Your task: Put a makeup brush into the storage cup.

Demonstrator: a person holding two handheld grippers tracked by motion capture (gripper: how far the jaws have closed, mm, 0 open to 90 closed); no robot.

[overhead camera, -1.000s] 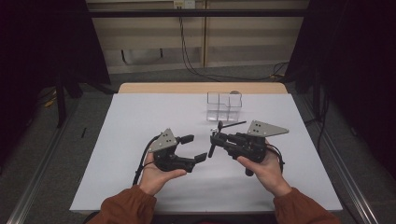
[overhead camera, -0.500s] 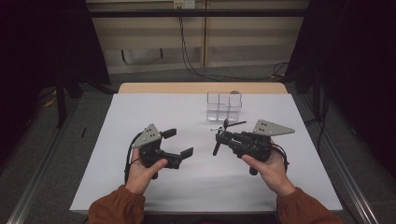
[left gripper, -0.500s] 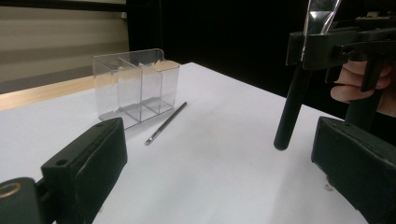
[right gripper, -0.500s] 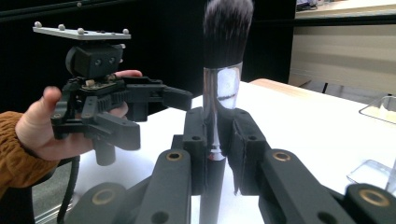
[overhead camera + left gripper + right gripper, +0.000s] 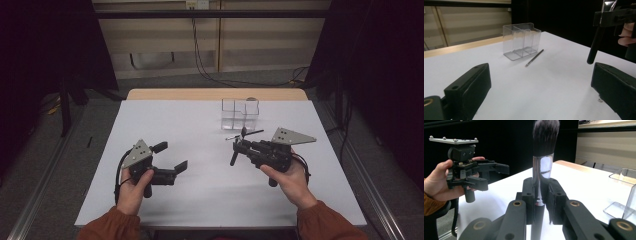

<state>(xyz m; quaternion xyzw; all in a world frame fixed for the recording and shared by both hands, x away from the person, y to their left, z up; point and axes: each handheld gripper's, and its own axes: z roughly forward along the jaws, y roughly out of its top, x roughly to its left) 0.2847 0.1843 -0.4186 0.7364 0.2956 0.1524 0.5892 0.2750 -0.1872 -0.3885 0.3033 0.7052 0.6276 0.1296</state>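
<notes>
On the white table (image 5: 210,190) the largest item is a clear plastic box (image 5: 240,113) with compartments, standing upright near the far edge, right of the middle. In the left gripper view its dividing walls show plainly, and a thin dark stick (image 5: 534,58) lies flat on the table just beside the base of the box; whether it touches the box cannot be told.

Nearer the person, the right gripper (image 5: 238,148) hangs above the table in the right hand (image 5: 290,181), just in front of the box and apart from it. Its jaws are clenched on a makeup brush (image 5: 543,157): in the right gripper view the two pads press on the shiny metal collar and the dark handle from either side, the bristle head stands well clear of the jaws, and the handle runs on between them. From above, the brush crosses the jaws, with the bristle end towards the box and the handle end towards the person.

Well apart from it, over the left half of the table, the left gripper (image 5: 171,157) is held by the left hand (image 5: 132,187). Its jaws have just been opening and now stand wide, with nothing between them, and they touch nothing. They point towards the box and the other gripper.
</notes>
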